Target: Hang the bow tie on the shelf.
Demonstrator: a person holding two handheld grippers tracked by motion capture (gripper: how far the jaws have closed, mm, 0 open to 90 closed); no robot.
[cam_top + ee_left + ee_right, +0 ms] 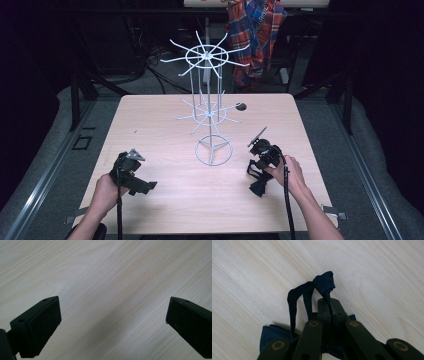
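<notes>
My right gripper (pixel 329 302) is shut on a dark blue cloth piece (pixel 323 281), pinching a knotted fold that sticks up past the jaw tips. A thin blue loop hangs to the left, and more of the cloth lies on the wood under the jaws. In the high view the right gripper (pixel 260 185) sits low over the table's right side, angled down. At the table's front left, my left gripper (pixel 144 186) is held in a hand. Its jaws stand wide apart in the left gripper view, so the left gripper (pixel 115 300) is open over bare wood.
A white wire rack (pixel 206 54) with two tiers of radiating arms stands on a ring base (pixel 213 150) at the middle of the light wooden table (pixel 150 115). A small dark round spot (pixel 241 106) marks the tabletop behind it. A plaid shirt (pixel 257 30) hangs beyond the far edge.
</notes>
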